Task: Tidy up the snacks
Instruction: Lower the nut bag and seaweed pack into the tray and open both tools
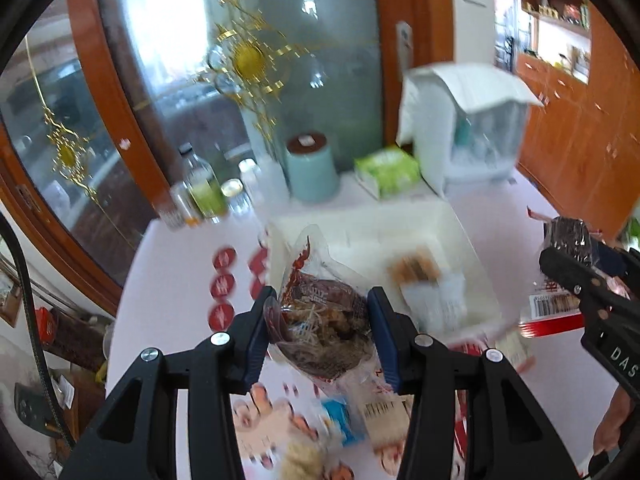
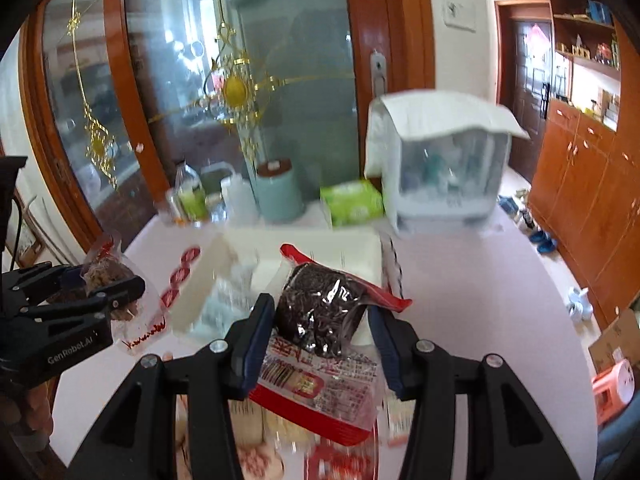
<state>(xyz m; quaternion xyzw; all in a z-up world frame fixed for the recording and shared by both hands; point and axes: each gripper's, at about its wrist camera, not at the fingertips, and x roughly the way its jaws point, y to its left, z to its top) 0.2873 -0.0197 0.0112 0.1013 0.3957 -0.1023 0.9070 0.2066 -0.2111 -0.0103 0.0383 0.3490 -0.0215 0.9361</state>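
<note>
My left gripper is shut on a clear packet of brown dried snack, lifted above the table. My right gripper is shut on a red-edged packet of dark shredded snack, also held in the air. Each gripper shows in the other's view: the right gripper with its dark packet at the right edge, the left gripper with its brown packet at the left. A white storage box sits on the table just beyond both packets, with wrapped snacks inside.
More snack packets lie on the pink table below the grippers. Behind the box stand a teal canister, bottles, a green tissue pack and a covered white rack. A glass door and wooden cabinets lie behind.
</note>
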